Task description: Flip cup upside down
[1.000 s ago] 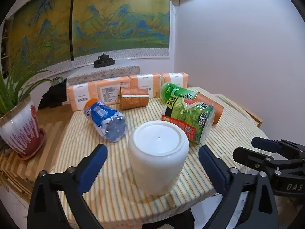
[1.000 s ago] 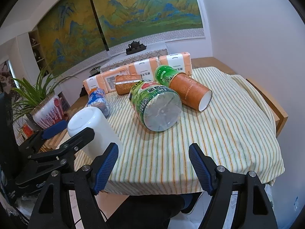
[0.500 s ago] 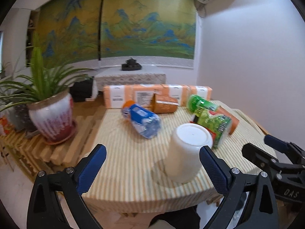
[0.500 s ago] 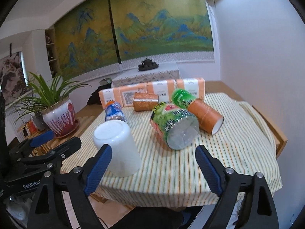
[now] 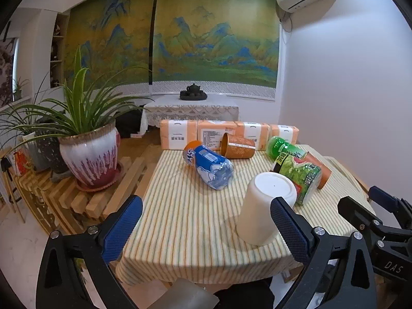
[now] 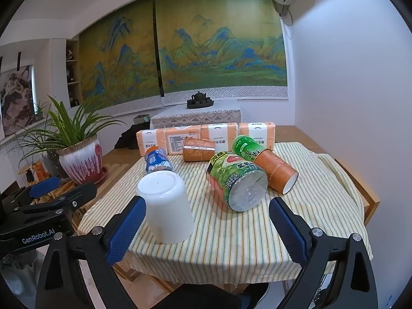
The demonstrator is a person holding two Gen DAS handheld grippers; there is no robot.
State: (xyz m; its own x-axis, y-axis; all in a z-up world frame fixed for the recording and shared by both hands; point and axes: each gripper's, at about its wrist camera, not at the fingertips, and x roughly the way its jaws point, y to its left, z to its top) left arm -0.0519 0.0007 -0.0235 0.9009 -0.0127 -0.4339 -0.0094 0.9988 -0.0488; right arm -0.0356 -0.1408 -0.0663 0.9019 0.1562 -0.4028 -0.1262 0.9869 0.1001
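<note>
1. My left tongs (image 5: 206, 221) now sit farther back from the cup (image 5: 265, 208) than a second ago, when the cup stood midway between their pads; it now lies toward the right pad.
2. My right tongs (image 6: 206, 224) have also backed off; the cup is near their left pad.
3. Both pairs are spread apart and hold nothing.
4. The cup stands base up, mouth down on the striped cloth (image 6: 231, 239), near the front edge of the table. I judge the flip done and the retreat under way.
5. The cup rim is not fully visible in either view, so it probably sits flat, but I cannot confirm.
6. The right pad covers part of the cup wall in the left view.
</note>
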